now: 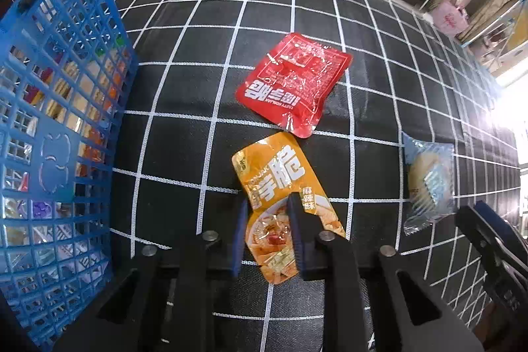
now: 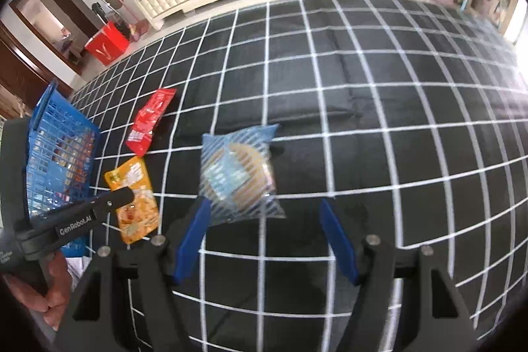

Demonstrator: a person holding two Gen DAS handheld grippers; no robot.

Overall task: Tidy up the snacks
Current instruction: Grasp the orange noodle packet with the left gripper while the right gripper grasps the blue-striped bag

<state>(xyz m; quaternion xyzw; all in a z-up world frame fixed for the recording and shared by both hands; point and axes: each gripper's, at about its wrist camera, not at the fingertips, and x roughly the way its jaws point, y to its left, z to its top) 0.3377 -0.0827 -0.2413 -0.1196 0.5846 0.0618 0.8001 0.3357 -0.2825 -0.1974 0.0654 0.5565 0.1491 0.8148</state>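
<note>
Left wrist view: left gripper (image 1: 268, 213) points down at the orange snack packet (image 1: 277, 187), its two fingers closed on the packet's lower half – grasping it.
Orange packet writing: large white Chinese characters, one reading "脆"; a small panel "麻辣味"; a food photo on the lower part.
Red snack packet (image 1: 292, 84): lies flat on the black white-gridded cloth (image 1: 184, 94), just beyond the orange one, their corners almost meeting; white Chinese lettering seen upside down, small print too fine to read.
Blue basket (image 1: 56, 127): stands at the left, close to the orange packet; wrapped snacks show through its lattice wall.
Right wrist view: right gripper (image 2: 264, 207) is released – blue fingers spread wide, the pale blue striped packet (image 2: 239, 174) with a round biscuit lying just ahead of them, not pinched.
Striped packet label: blurred, unreadable.
Gripper marking: "GenRobot.AI" on the left gripper's arm, seen from the right wrist.
Hand (image 2: 49, 289): holds the left gripper's handle at lower left.
</note>
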